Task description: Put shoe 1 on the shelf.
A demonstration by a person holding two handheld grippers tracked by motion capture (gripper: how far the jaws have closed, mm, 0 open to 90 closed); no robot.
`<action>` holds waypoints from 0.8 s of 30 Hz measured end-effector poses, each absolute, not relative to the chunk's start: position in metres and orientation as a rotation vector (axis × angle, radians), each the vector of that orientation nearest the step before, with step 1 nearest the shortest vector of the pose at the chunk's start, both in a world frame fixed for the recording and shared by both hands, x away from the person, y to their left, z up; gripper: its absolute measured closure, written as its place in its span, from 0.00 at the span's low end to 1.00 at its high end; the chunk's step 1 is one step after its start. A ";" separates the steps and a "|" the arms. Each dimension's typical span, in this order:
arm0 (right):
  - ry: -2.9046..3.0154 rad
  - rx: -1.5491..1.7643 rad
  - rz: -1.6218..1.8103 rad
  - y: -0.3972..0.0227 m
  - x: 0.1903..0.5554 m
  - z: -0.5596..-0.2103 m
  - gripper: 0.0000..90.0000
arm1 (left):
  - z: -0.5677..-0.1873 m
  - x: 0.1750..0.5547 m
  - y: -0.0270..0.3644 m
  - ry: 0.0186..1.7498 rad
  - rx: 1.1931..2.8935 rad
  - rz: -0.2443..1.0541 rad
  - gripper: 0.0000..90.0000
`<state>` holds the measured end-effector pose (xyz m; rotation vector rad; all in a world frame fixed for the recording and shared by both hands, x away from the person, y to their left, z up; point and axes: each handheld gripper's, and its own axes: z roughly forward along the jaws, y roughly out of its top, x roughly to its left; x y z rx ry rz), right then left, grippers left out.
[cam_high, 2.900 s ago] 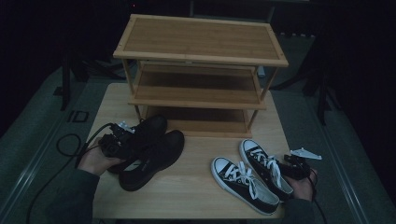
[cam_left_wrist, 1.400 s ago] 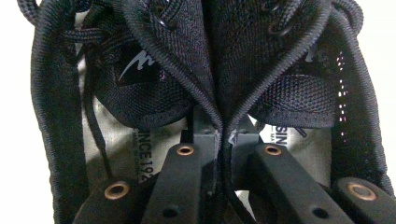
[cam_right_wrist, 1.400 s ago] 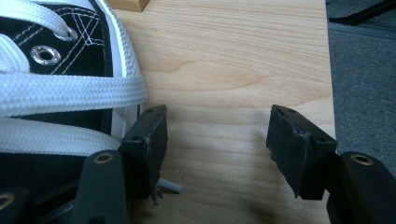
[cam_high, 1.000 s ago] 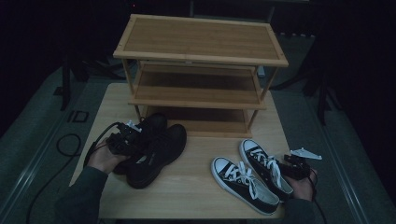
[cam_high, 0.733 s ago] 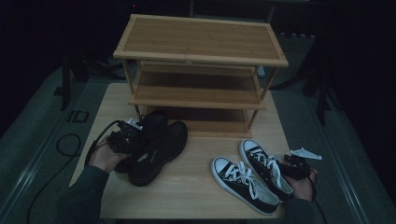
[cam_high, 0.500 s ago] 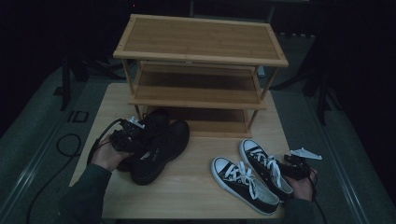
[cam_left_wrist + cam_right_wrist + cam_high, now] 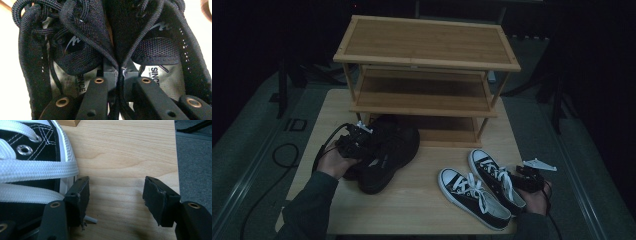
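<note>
a: the left gripper [image 7: 117, 75] pinches the inner collars of both black shoes [image 7: 384, 152] together, just in front of the wooden rack [image 7: 424, 75].
b: keep that squeeze firm and slide them level onto the bottom shelf [image 7: 437, 131].
a: the right gripper [image 7: 116, 195] sits spread beside the sneakers [image 7: 482, 187].

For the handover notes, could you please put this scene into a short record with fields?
surface: wooden table
rack: three-shelf wooden rack at the table's far side, shelves bare
black shoes: pair held together, in front of the rack's left end
left gripper: shut on the black shoes' inner collars, pinched together
sneakers: black-and-white pair flat on the table, front right
right gripper: open, above bare table beside the sneakers, holding nothing
</note>
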<state>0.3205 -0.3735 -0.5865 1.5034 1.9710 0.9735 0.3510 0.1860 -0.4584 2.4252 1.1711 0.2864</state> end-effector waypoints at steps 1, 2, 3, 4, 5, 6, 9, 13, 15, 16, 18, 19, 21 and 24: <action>1.971 1.503 0.974 -0.374 0.321 -0.586 0.42 | -0.458 0.352 0.185 1.173 2.424 0.284 0.95; 1.971 1.503 0.974 -0.374 0.321 -0.586 0.42 | -0.458 0.353 0.184 1.171 2.423 0.282 0.95; 1.971 1.503 0.974 -0.374 0.321 -0.586 0.42 | -0.458 0.354 0.182 1.169 2.425 0.283 0.95; 1.971 1.503 0.974 -0.374 0.321 -0.586 0.42 | -0.458 0.354 0.181 1.170 2.425 0.285 0.95; 1.971 1.503 0.974 -0.374 0.321 -0.586 0.42 | -0.458 0.355 0.180 1.170 2.424 0.283 0.95; 1.971 1.504 0.975 -0.374 0.321 -0.586 0.42 | -0.458 0.356 0.179 1.170 2.425 0.286 0.95; 1.971 1.505 0.977 -0.374 0.321 -0.586 0.42 | -0.458 0.359 0.175 1.174 2.419 0.286 0.95; 1.971 1.506 0.977 -0.374 0.321 -0.586 0.42 | -0.458 0.363 0.170 1.187 2.409 0.296 0.95; 1.971 1.506 0.977 -0.374 0.321 -0.586 0.42 | -0.458 0.366 0.167 1.194 2.408 0.304 0.95; 1.971 1.506 0.977 -0.374 0.321 -0.586 0.42 | -0.458 0.366 0.167 1.194 2.408 0.304 0.95; 1.971 1.505 0.976 -0.374 0.321 -0.586 0.42 | -0.458 0.370 0.162 1.199 2.410 0.312 0.95; 1.971 1.506 0.977 -0.374 0.321 -0.586 0.42 | -0.459 0.371 0.161 1.203 2.409 0.313 0.95; 1.971 1.505 0.977 -0.374 0.321 -0.586 0.42 | -0.460 0.375 0.156 1.212 2.404 0.310 0.95; 1.971 1.505 0.978 -0.374 0.321 -0.586 0.42 | -0.462 0.379 0.149 1.214 2.407 0.316 0.95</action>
